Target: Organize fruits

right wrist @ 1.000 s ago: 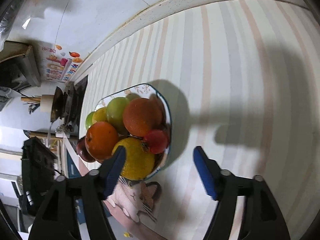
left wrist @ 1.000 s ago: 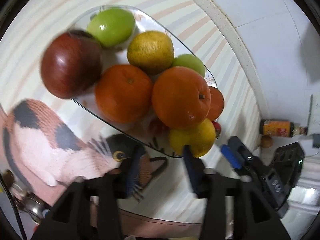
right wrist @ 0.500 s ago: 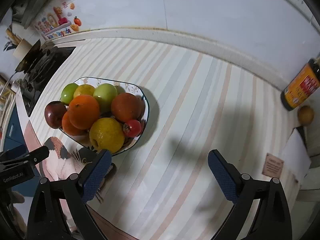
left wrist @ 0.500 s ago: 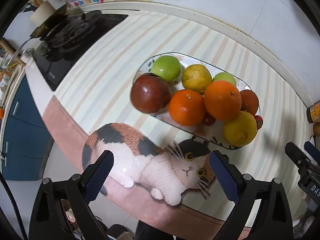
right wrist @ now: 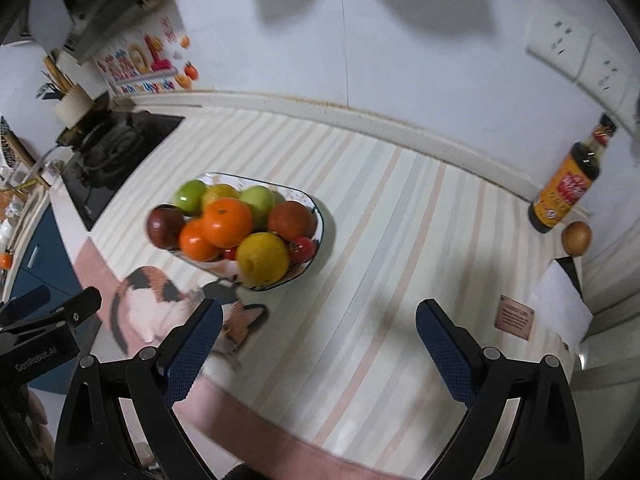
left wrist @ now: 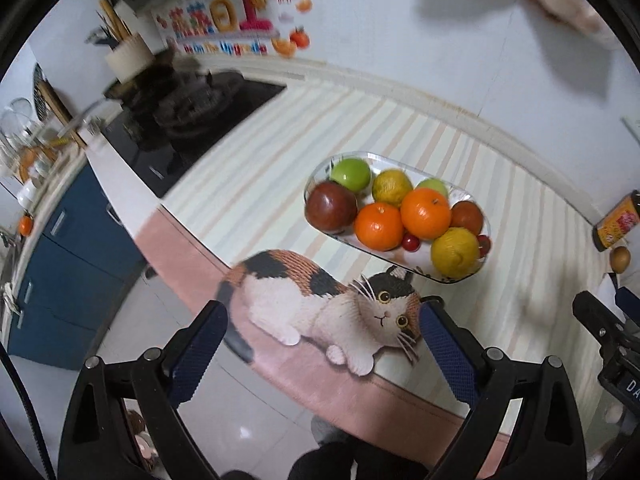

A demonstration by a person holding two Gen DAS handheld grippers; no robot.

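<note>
You have pulled both tools up and back from the fruit plate (right wrist: 320, 216); left tool (left wrist: 320, 344) and right tool (right wrist: 318, 340) are spread and empty. The piled fruit sits near the tabletop (right wrist: 400, 240) edge; a careless approach could roll the top orange (right wrist: 227, 222) off.

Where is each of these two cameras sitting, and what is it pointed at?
Left wrist: on the left tool, angled down at the fruit plate and cat mat; its open blue fingers and the right tool's tip show.
Right wrist: on the right tool, angled down at the striped counter and sauce bottle; the left tool's tip shows.
Shared: plate, mat, stove.
</note>
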